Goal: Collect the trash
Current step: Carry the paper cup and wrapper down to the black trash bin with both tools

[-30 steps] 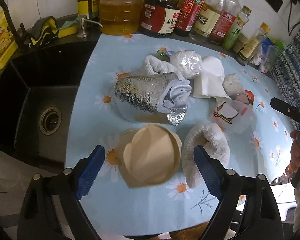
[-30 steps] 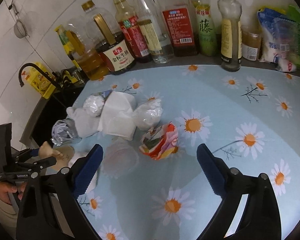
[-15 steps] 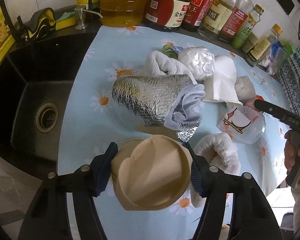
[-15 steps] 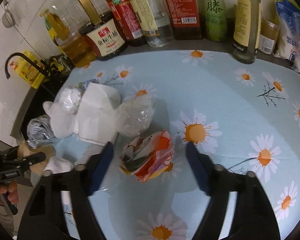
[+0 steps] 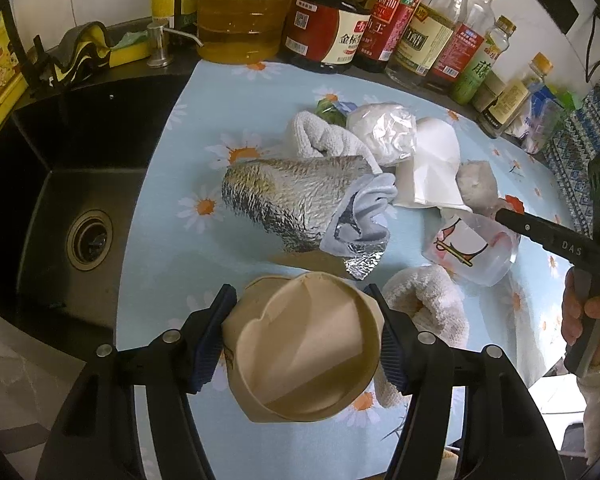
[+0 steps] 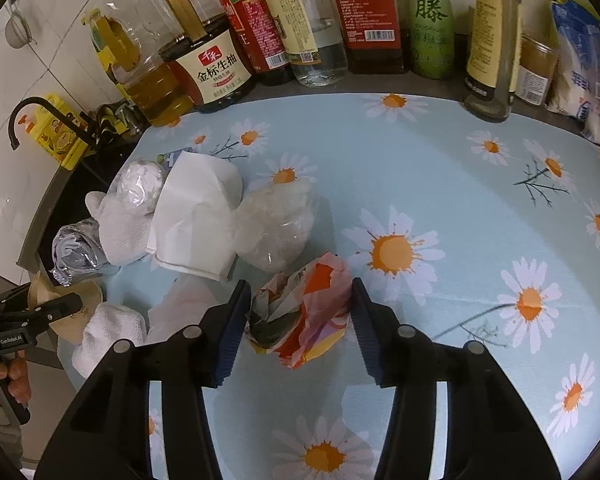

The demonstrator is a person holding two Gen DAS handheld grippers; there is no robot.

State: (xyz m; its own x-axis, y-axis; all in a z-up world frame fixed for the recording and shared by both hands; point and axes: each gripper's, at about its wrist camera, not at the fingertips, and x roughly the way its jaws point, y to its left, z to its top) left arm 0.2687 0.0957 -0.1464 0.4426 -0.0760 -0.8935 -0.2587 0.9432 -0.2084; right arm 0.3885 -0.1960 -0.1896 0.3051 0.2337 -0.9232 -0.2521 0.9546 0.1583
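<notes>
My left gripper (image 5: 302, 340) is shut on a crushed brown paper cup (image 5: 304, 348) at the near edge of the daisy tablecloth (image 5: 168, 248). My right gripper (image 6: 298, 326) has its jaws around a crumpled orange and pink wrapper (image 6: 304, 312), both pads touching its sides. Behind lie a foil roll (image 5: 296, 204), a white paper cup (image 6: 196, 216), a clear plastic bag wad (image 6: 276, 224), white towels (image 5: 428, 300) and a clear printed cup (image 5: 472, 248).
A black sink (image 5: 68, 208) lies left of the cloth. A row of oil and sauce bottles (image 6: 300, 20) stands along the back wall. A white packet (image 6: 580, 80) sits at the back right. The cloth's right part (image 6: 500, 200) holds nothing.
Both grippers moved forward and closed: the left onto the brown paper cup, the right in around the orange wrapper.
</notes>
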